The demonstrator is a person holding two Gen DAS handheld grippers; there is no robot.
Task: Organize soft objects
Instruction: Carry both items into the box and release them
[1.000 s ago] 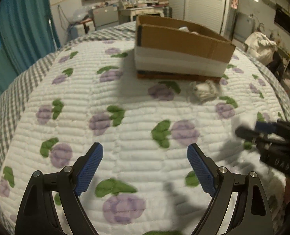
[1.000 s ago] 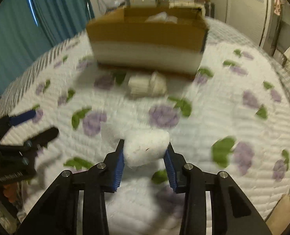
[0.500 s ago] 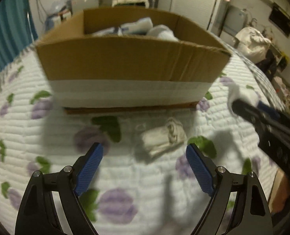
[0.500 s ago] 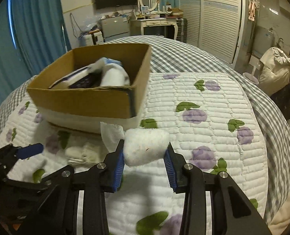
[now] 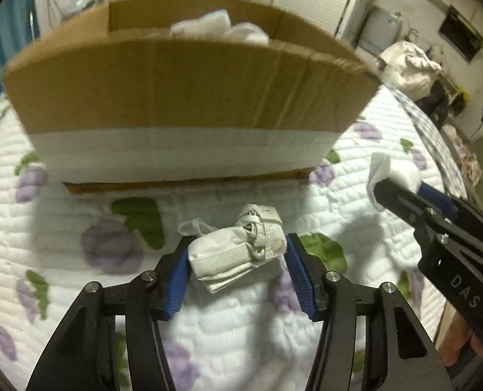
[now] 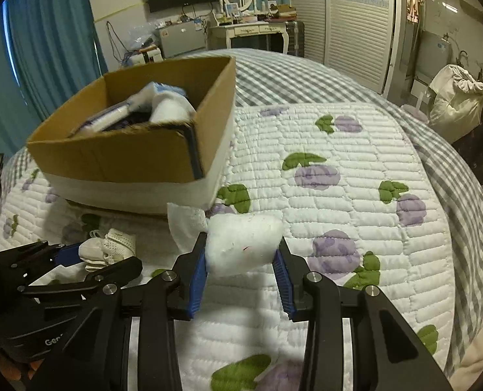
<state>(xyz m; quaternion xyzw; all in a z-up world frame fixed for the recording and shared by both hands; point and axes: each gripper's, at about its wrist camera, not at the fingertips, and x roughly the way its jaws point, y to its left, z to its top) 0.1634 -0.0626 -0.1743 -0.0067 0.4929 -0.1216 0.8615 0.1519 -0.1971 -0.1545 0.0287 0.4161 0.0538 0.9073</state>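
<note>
My left gripper (image 5: pixel 237 262) is shut on a rolled whitish sock bundle (image 5: pixel 238 249) that lies on the quilt just in front of the cardboard box (image 5: pixel 189 88). It also shows in the right wrist view (image 6: pixel 108 249), between the left gripper's fingers (image 6: pixel 68 254). My right gripper (image 6: pixel 241 260) is shut on a white fluffy pad (image 6: pixel 243 247) with a tissue-like flap, held above the quilt to the right of the box (image 6: pixel 137 156). The right gripper shows in the left wrist view (image 5: pixel 414 195) at the right. The box holds several white and blue soft items (image 6: pixel 163 106).
The bed has a white quilt with purple flowers (image 6: pixel 339 195) over grey checked sheets (image 6: pixel 306 81). Blue curtains (image 6: pixel 46 49) hang at the left. A dresser with a mirror (image 6: pixel 238 29) and wardrobe doors stand behind. A white bag (image 6: pixel 456 97) sits at the right.
My left gripper has moved forward to the sock bundle and shut on it. My right gripper keeps its hold on the white pad and has hardly moved in the last half second.
</note>
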